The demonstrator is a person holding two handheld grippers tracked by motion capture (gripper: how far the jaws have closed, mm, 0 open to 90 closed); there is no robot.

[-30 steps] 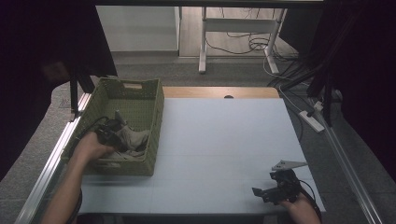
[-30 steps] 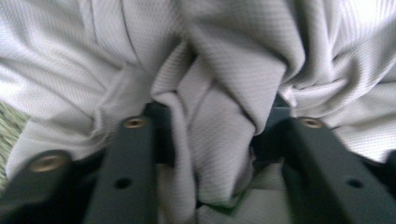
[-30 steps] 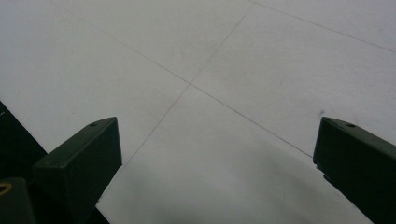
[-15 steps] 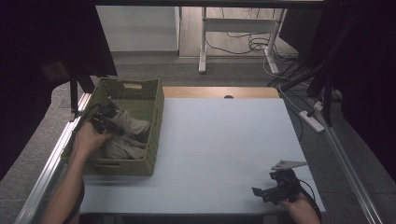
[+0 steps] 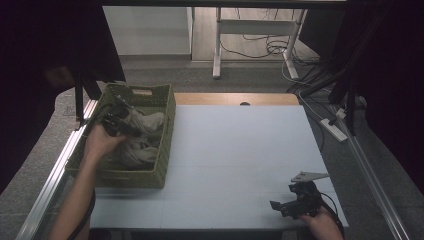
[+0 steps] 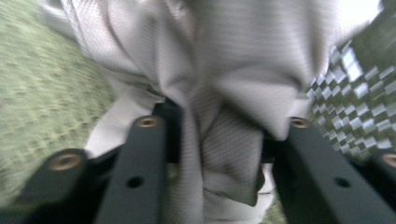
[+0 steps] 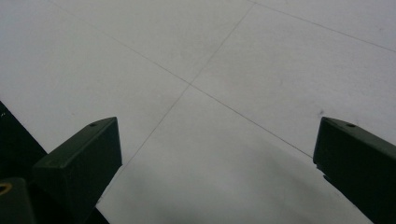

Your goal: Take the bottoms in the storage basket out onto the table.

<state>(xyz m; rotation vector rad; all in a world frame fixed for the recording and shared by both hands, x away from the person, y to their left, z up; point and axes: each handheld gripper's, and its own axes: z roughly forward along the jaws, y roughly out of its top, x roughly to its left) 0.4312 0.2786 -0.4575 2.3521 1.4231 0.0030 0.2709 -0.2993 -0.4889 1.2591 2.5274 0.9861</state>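
Observation:
A grey cloth point(image 5: 144, 146) lies bunched in a green woven basket point(image 5: 125, 178) at the table's left. My left gripper point(image 5: 118, 125) is inside the basket, above the cloth. In the left gripper view a thick fold of the cloth point(image 6: 224, 70) sits between the jaws of the left gripper point(image 6: 219, 122); it touches one jaw, and a dark gap separates it from the other. The jaws have just been opening. My right gripper point(image 5: 284, 202) rests near the table's front right corner, open point(image 7: 217, 140), with nothing between its fingers.
The pale blue-grey table point(image 5: 240, 150) stretches between the basket and the right gripper. Basket weave point(image 6: 37, 93) surrounds the cloth. A metal rail point(image 5: 55, 170) runs along the table's left edge. Cables and a power strip point(image 5: 336, 129) lie beyond the right edge.
My left hand has moved from the basket's near part toward its far left, rising a little, and the cloth around it has shifted. The right gripper has stayed put.

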